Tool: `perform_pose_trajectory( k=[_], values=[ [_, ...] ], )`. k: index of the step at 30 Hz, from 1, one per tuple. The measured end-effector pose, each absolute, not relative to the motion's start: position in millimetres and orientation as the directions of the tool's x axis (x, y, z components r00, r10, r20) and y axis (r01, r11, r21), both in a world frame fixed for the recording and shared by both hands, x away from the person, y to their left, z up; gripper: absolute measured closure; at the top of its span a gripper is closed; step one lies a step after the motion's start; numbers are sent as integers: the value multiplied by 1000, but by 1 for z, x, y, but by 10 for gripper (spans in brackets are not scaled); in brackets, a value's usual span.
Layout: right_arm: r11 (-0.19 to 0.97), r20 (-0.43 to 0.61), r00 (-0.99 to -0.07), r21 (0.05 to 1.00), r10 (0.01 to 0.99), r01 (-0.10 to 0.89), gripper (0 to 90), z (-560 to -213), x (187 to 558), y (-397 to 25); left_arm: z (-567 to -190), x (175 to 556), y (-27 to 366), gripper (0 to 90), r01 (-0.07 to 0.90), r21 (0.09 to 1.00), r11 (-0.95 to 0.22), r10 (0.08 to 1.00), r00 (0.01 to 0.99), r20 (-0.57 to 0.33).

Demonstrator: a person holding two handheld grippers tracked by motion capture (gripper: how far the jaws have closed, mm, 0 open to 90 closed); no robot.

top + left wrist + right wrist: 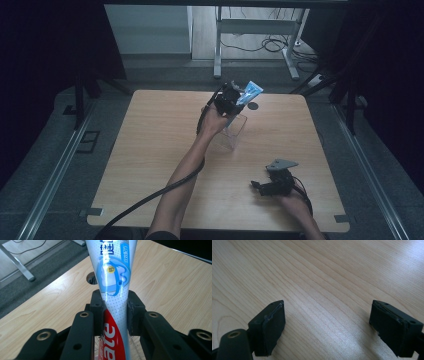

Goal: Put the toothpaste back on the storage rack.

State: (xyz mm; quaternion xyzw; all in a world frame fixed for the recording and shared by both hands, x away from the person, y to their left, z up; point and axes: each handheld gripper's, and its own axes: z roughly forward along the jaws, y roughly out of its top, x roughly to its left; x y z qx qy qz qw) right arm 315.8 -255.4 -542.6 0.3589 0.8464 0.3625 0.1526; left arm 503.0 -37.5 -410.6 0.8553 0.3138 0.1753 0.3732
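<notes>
Toothpaste tube (113, 290) sits clamped between left hand-held gripper's (115, 312) jaws.

Toothpaste tube (113, 290) cut off top & bottom; pads hide its sides, cap unseen.

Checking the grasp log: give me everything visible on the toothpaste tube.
The toothpaste tube is a soft, glossy plastic tube, white with fine dots, a light blue tooth graphic and blue lettering toward its flat end, and a red band with white letters nearer the camera. The left gripper is shut on it, jaw pads pressing both sides at mid-length. In the high view the tube is held off the table, tilted up and to the right, above a clear container. Its cap end is hidden.
</notes>
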Motion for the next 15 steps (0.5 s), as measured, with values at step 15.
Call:
perform_pose_trajectory(
  k=[15],
  values=[
    [479, 2, -696, 724, 718, 497, 130, -543, 316, -255, -415, 492, -36, 701, 359, 747, -560, 643, 757, 118]
  ],
)
